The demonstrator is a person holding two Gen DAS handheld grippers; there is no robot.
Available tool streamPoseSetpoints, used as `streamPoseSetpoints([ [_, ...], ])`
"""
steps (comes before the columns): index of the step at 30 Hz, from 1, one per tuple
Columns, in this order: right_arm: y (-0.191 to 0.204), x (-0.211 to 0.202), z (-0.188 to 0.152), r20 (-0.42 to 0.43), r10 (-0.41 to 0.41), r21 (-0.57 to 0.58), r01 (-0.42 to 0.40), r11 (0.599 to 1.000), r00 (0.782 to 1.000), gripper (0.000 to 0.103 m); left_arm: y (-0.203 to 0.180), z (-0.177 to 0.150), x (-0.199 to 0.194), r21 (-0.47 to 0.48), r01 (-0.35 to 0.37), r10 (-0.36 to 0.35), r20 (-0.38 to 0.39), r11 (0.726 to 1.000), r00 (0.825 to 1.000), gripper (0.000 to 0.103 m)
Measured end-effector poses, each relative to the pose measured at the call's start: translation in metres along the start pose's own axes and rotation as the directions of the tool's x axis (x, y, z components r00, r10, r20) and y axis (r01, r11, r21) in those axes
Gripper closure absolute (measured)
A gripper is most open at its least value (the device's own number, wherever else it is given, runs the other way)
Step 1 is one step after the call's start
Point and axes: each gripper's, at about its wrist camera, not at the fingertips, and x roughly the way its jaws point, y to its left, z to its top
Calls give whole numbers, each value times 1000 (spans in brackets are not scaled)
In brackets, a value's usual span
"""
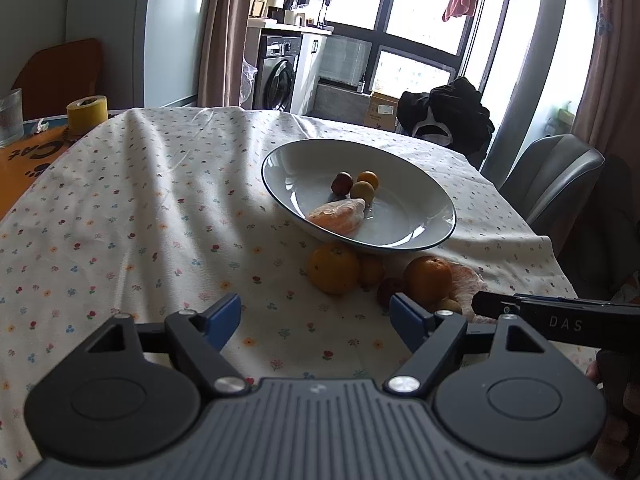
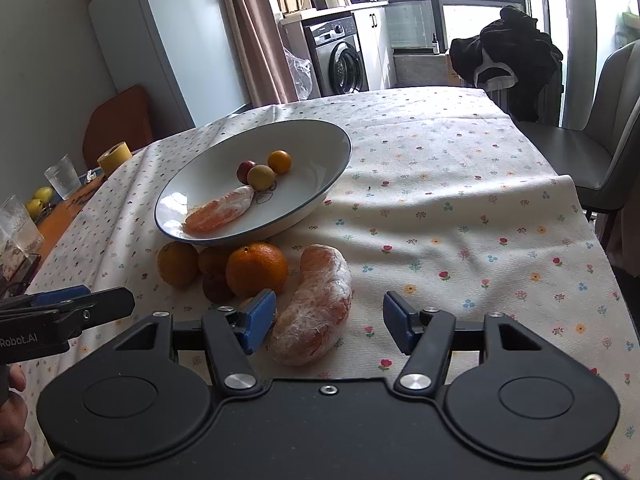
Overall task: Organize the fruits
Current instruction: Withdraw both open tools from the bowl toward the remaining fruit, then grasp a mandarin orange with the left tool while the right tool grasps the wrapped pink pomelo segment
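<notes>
A white plate (image 2: 316, 156) with a dark rim holds a peeled citrus segment (image 2: 220, 212), a small red fruit (image 2: 245, 171), a yellowish fruit (image 2: 261, 177) and a small orange (image 2: 279, 161). In front of the plate on the flowered cloth lie two oranges (image 2: 257, 269) (image 2: 177, 263), smaller fruits and a large peeled segment (image 2: 314, 306). My right gripper (image 2: 328, 322) is open, and the large segment lies between its blue pads, close to the left one. My left gripper (image 1: 316, 320) is open and empty over bare cloth, with an orange (image 1: 333, 267) just ahead of it.
A yellow tape roll (image 1: 87, 114) and drinking glasses (image 2: 62, 176) stand at the table's far left, with yellow fruits (image 2: 38, 200) beside them. A grey chair (image 1: 560, 176) and a black garment (image 1: 444, 116) sit beyond the right edge. The cloth is wrinkled.
</notes>
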Motion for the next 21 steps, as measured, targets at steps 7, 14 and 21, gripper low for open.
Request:
streamPoseSetpoints([
  [7,3,15,4,-28,-15,-17,15,1000,999,50,4,4,11,-10,-14,14,-13,1000,1000,23],
  [14,11,24,6,-31,-47,-65,45,997,998,52,5,7,21,-13,-6,5,-20,1000,1000,23],
  [21,13,23,4,-23,-58,-113,55,992,998,65,1,11,34,-6,14,-14,-26,1000,1000,31],
])
